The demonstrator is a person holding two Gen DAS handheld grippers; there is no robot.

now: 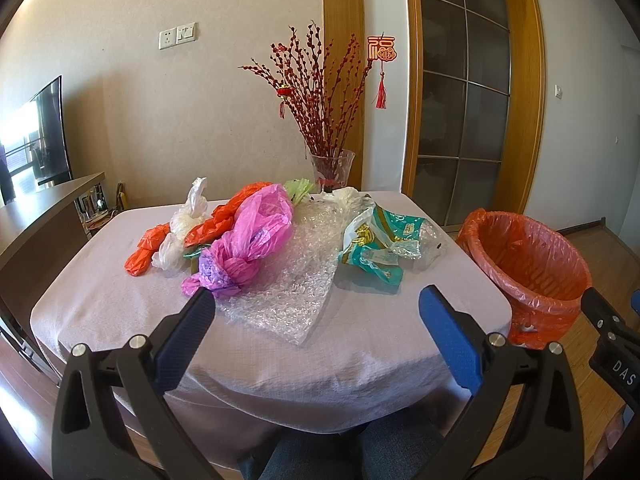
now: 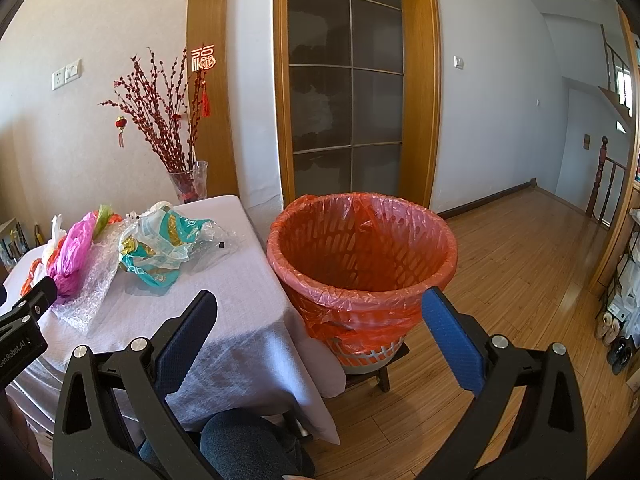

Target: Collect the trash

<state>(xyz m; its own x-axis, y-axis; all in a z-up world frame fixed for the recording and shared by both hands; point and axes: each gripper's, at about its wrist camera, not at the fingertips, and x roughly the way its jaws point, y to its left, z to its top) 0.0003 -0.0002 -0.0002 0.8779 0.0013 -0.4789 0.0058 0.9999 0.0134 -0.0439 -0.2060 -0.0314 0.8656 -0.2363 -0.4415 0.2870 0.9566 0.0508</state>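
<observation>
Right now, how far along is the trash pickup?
Nothing looks done: the bin holds only its orange liner. Nothing is in hand either; the left tongs and right tongs are both open and empty. All of it is left on the table: pink bag, bubble wrap, teal wrapper, orange bags and white bags.

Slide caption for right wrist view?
Open right gripper faces an empty orange-lined plastic wastebasket beside the cloth-covered table.
</observation>
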